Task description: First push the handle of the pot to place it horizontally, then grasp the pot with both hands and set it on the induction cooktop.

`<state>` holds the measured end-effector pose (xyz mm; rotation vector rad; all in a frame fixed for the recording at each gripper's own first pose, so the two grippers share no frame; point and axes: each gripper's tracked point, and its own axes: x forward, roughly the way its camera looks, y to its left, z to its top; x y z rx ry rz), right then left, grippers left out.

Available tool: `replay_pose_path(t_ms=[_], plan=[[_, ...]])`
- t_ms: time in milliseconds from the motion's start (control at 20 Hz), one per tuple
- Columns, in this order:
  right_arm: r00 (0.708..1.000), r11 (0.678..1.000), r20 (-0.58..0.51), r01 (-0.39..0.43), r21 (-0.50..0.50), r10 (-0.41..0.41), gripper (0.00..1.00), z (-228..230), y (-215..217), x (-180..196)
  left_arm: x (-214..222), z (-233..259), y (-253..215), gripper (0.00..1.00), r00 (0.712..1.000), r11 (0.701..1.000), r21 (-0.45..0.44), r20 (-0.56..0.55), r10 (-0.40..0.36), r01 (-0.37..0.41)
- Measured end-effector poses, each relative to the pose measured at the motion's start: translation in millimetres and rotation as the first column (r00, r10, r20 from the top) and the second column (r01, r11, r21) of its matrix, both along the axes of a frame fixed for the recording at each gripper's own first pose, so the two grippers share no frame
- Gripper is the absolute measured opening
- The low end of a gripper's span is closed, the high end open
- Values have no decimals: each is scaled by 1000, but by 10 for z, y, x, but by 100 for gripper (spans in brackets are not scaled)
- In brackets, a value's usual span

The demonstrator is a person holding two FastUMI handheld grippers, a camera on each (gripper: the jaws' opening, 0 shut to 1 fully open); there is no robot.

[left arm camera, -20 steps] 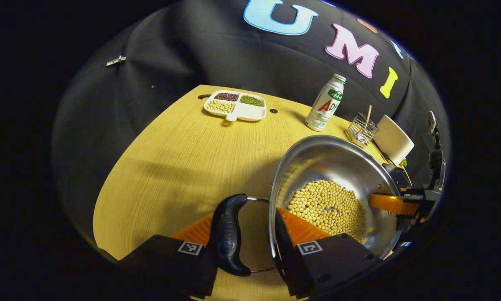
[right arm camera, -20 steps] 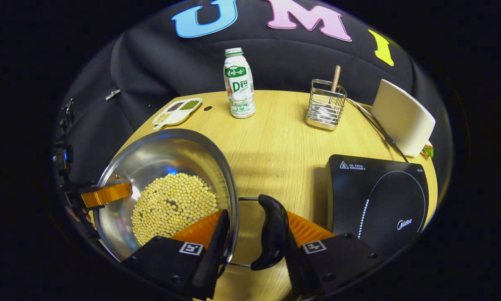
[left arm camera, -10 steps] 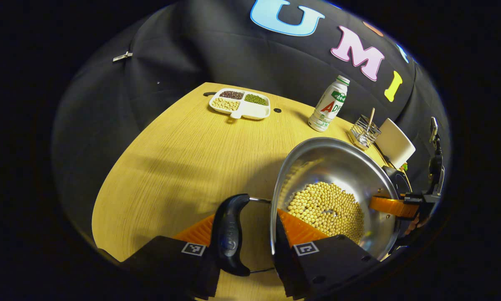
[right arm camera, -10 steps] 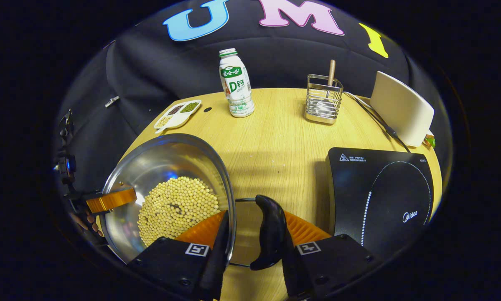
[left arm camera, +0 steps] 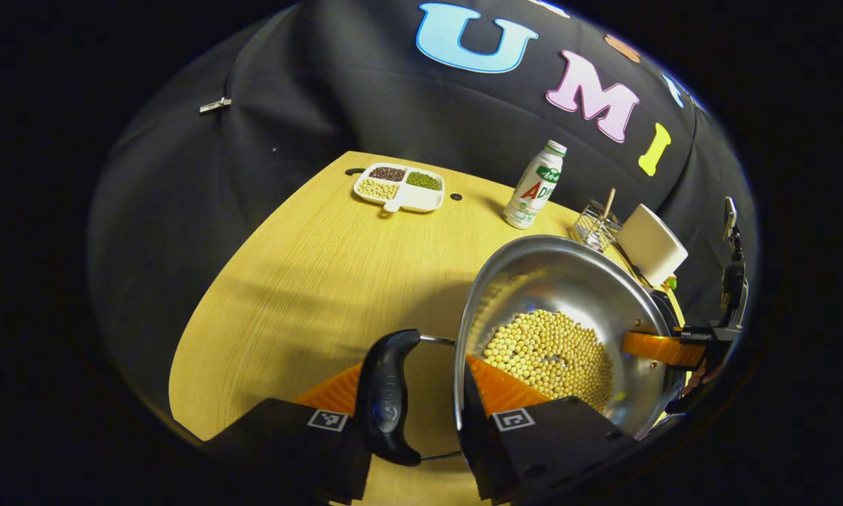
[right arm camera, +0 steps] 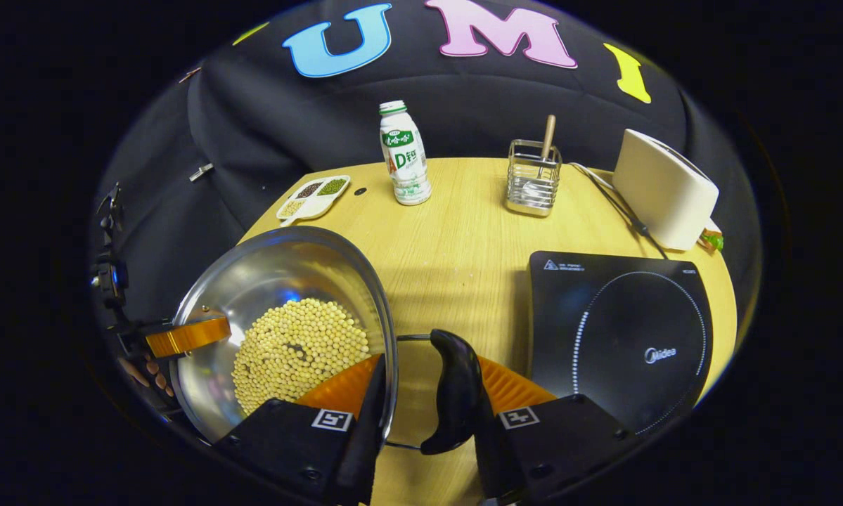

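Spanning the scene, the counter (right arm camera: 463, 232) carries the induction cooktop (right arm camera: 618, 337) right of the pot (right arm camera: 280, 281). Left gripper (left arm camera: 410, 411) and right gripper (right arm camera: 421, 411) each clamp rim and handle. Risk: uneven lifting could tip it, spilling beans (right arm camera: 298, 351).

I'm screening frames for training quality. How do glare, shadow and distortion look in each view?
Left gripper view: fisheye bends the table edge, and a broad soft shadow crosses the wood beside the pot. Right gripper view: a bluish reflection sits on the pot wall, the cooktop is dark with little glare, and the beans stay sharp.
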<state>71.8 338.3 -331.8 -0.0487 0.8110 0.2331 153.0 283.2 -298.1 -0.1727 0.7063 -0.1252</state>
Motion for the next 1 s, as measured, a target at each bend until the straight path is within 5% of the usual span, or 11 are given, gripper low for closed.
replay_pose_path(t_ms=[550,1000], plan=[[997,998,51,55,1,-55,60,753,-601,-510,-497,554,-609,60,997,998,-21,33,-65,66],[988,991,74,131,31,-133,60,974,-1327,-502,-378,702,-1361,59,989,989,-2,33,-146,146]])
